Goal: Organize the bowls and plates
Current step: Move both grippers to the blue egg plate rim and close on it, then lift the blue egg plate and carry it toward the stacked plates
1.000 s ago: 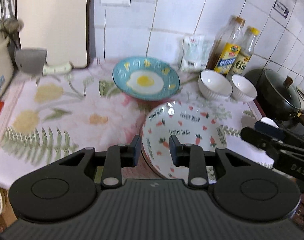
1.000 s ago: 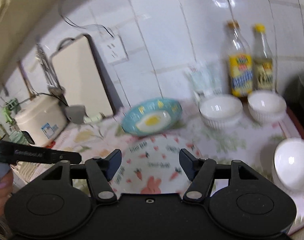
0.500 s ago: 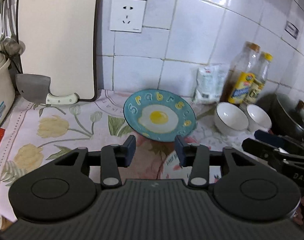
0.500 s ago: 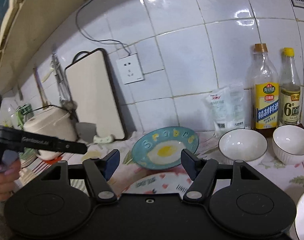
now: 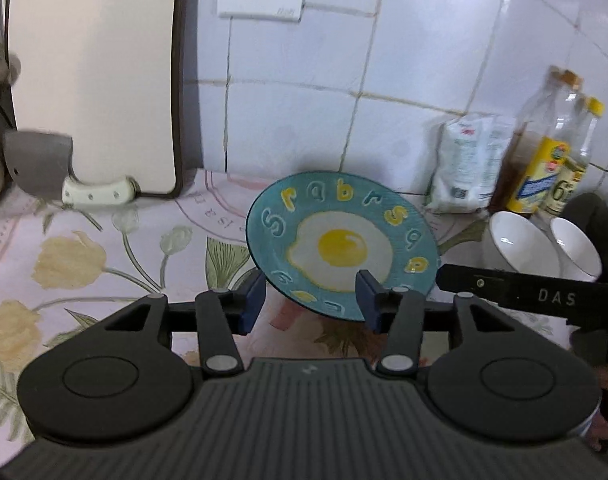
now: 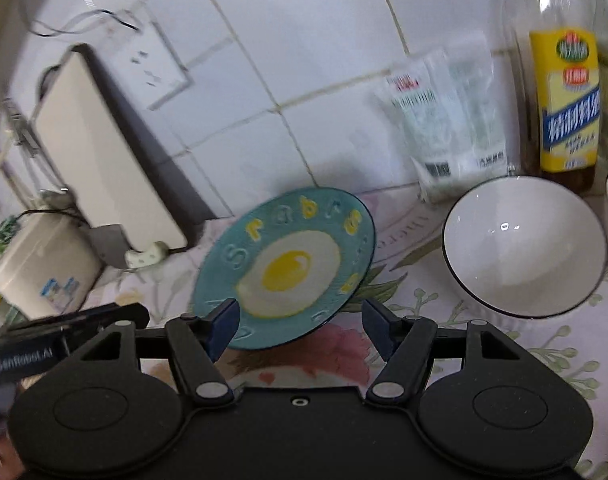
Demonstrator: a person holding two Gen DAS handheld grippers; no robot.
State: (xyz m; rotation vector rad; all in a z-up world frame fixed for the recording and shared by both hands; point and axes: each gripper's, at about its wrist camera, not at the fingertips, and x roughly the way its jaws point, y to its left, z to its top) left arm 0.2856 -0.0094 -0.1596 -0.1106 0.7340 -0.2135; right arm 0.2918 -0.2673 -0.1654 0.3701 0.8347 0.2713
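On the flowered cloth (image 5: 104,240) by the tiled wall lies one teal egg plate (image 5: 342,240), with two white bowls (image 5: 516,240) and two bottles (image 5: 544,160) to its right. The left gripper (image 5: 310,300) is opening, the right gripper (image 6: 300,322) wide; both empty, the plate's near rim between their tips.

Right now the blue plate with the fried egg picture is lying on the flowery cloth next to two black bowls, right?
Not quite: the bowls next to the blue plate are white, not black. The left wrist view shows them on the flowery cloth.
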